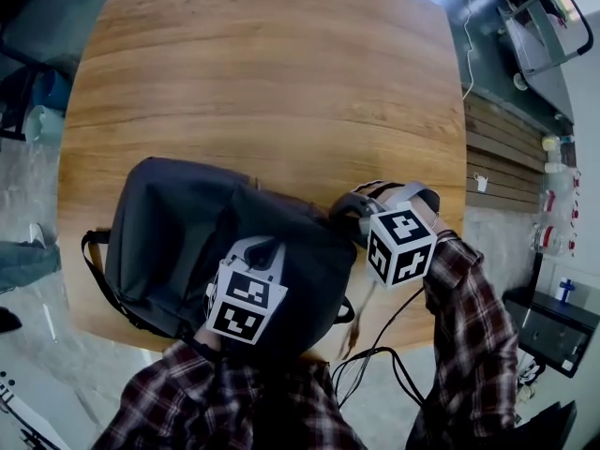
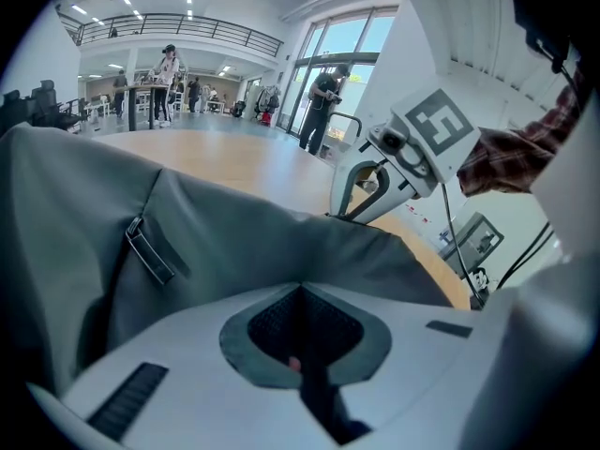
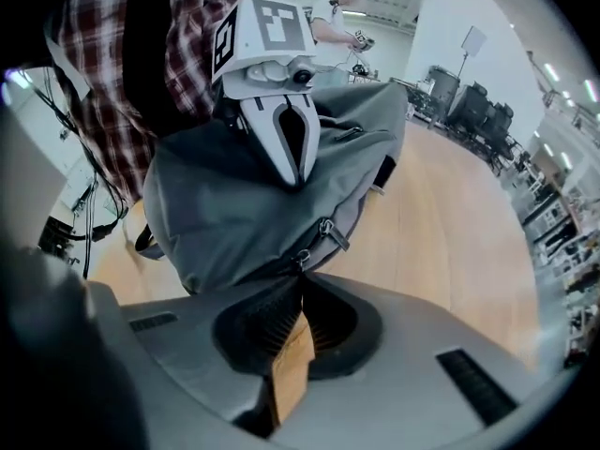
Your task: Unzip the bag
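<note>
The dark grey fabric backpack [image 1: 178, 242] is clamped by the left gripper [image 2: 300, 293], and its metal zipper pull [image 3: 301, 260], at 12 o'clock, by the right gripper [image 3: 300, 279].

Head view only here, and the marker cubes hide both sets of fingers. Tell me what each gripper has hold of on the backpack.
Observer: In its own view the left gripper is closed on a fold of the backpack fabric, not on any zip.
Operator: Now the right one.
Observer: The right gripper is closed on a metal zipper pull at the bag's edge.
Operator: Check for another pull nearby.
Observer: Yes, a second pull lies just beyond the pinched one, and the gripper is not touching it.
</note>
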The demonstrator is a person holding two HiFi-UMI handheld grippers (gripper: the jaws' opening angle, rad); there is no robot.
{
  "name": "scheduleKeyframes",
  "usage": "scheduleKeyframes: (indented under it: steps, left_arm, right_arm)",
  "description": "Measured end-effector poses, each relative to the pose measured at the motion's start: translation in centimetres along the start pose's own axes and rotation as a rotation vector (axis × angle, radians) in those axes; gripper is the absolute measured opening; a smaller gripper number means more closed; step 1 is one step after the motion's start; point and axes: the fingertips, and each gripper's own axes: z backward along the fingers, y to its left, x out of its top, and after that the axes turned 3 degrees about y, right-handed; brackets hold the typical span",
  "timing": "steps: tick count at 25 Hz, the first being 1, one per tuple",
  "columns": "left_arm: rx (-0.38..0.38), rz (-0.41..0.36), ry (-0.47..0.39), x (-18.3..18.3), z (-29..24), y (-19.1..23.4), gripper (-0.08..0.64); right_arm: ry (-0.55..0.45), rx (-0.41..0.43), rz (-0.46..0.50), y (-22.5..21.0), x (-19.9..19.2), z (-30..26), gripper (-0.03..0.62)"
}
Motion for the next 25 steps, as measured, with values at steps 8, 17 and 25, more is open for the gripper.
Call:
scheduleKeyframes:
  steps: [8,17,25]
  left_arm:
    - [0.036,0.047,0.002,0.2,-0.2,0.7,0.009]
    - [0.043,0.002,-0.032,0.8,0.8,0.0,0.009]
    - [-0.332,-0.35,0.024,4.6,-2.3,-10.5,0.009]
  right_arm:
    - [0.043,0.012,-0.097,2.7,-1.3,1.1,0.012]
    - [0.014,-0.093,-0.365,7.2,-3.4,1.4,0.012]
    - [-0.08,-0.281,-0.592,7.1,-3.0,1.9,0.012]
